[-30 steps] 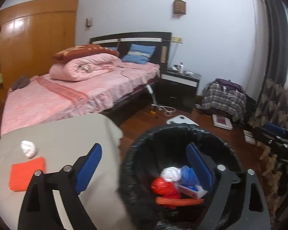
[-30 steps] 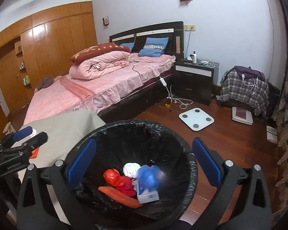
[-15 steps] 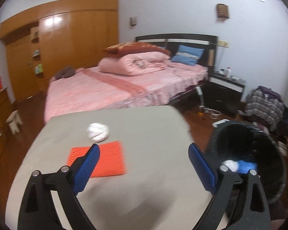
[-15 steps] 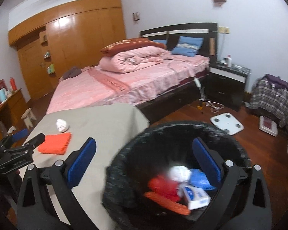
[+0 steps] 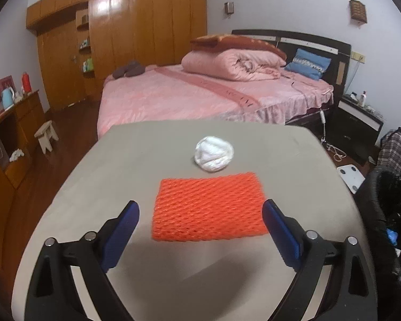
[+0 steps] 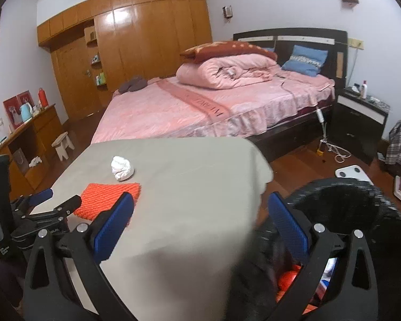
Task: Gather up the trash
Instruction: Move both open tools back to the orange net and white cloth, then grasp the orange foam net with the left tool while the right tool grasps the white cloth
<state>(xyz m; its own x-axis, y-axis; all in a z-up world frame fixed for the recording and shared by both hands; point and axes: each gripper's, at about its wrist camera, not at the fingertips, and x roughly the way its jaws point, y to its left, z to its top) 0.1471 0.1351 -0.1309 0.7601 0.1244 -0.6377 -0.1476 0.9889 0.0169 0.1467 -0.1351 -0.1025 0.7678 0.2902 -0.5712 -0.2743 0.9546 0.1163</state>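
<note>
Your left tongs (image 5: 200, 223) hang spread wide and empty, squared up on the orange mesh pad (image 5: 209, 208), which lies flat on the counter (image 5: 107, 165) straight ahead between the blue pads, long axis running left to right. The white paper wad (image 5: 214, 153) sits just beyond its far edge. Your right tongs (image 6: 200, 223), also spread and empty, hover farther off at the counter's right corner above the black bin (image 6: 361, 214); how high your left tongs sit is hard to judge.
</note>
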